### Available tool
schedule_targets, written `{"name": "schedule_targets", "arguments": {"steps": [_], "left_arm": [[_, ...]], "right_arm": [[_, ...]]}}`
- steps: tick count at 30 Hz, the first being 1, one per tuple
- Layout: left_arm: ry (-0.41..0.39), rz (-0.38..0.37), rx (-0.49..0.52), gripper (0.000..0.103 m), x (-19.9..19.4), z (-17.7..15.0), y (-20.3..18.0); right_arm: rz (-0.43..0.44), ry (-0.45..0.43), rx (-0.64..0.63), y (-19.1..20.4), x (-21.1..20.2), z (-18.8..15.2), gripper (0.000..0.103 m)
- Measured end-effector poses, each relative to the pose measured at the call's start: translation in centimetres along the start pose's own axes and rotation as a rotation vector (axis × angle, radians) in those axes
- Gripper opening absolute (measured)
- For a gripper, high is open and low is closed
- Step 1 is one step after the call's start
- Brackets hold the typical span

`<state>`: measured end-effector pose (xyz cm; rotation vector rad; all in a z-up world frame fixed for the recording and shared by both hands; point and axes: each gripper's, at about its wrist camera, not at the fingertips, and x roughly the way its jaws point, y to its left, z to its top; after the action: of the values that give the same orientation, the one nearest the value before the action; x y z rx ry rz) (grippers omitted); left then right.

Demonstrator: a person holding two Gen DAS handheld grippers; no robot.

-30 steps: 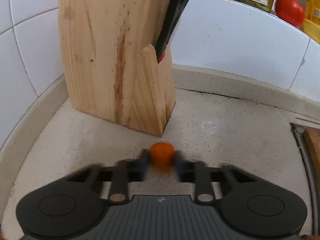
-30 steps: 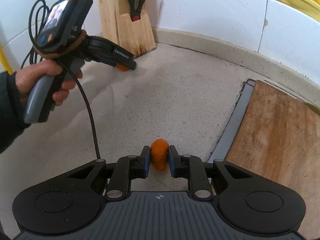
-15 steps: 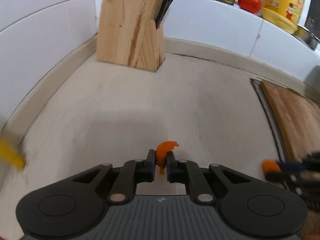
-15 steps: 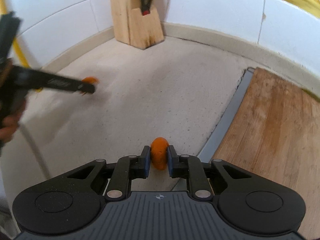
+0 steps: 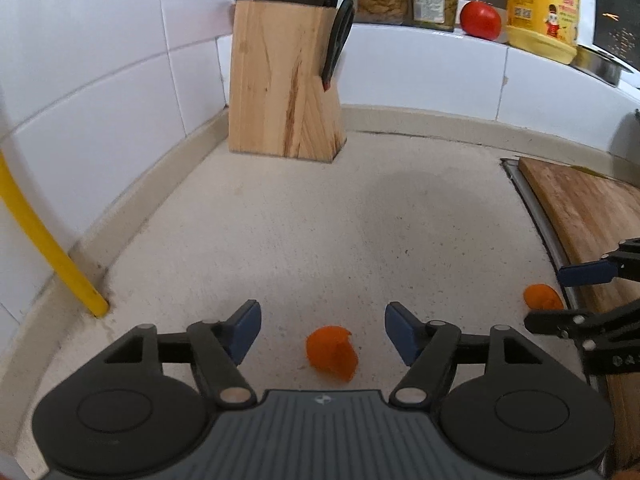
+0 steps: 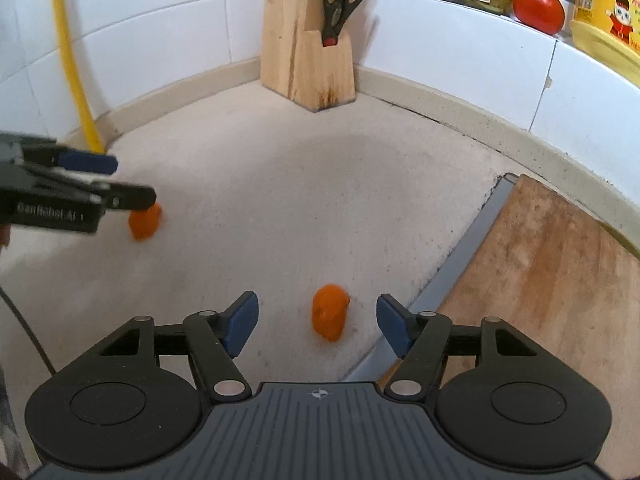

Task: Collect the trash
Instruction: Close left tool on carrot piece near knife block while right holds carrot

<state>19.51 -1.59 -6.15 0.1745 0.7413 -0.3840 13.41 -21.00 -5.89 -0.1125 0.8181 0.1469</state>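
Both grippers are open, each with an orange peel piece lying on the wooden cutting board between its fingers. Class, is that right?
Not quite. The left gripper and right gripper are open, and an orange peel piece lies between each pair of fingers, but on the speckled countertop, not on the wooden cutting board, which sits off to the right. Both wrist views show this.

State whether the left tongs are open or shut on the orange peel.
Open. The left tongs stand spread wide, and the orange peel lies loose on the counter between them, touching neither finger.
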Motion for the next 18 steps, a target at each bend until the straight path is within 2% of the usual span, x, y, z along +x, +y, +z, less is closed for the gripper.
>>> {"name": "schedule_targets", "arguments": {"steps": [3, 6, 13, 15, 18], "left_arm": [[0.006, -0.003, -0.010, 0.063, 0.2, -0.2, -0.3], [-0.004, -0.010, -0.004, 0.063, 0.1, -0.3, -0.6], [0.025, 0.041, -0.022, 0.062, 0.3, -1.2, -0.5], [0.039, 0.061, -0.054, 0.054, 0.4, -1.4, -0.2], [0.082, 0.038, -0.127, 0.039, 1.2, -1.8, 0.2]], "right_arm": [[-0.010, 0.015, 0.016, -0.6, 1.0, 0.4, 0.064], [-0.002, 0.020, 0.008, -0.6, 1.2, 0.4, 0.063], [0.018, 0.026, 0.009, -0.8, 1.5, 0.1, 0.061], [0.029, 0.022, 0.002, -0.8, 1.6, 0.0, 0.061], [0.041, 0.015, 0.002, -1.0, 1.7, 0.0, 0.061]]}}
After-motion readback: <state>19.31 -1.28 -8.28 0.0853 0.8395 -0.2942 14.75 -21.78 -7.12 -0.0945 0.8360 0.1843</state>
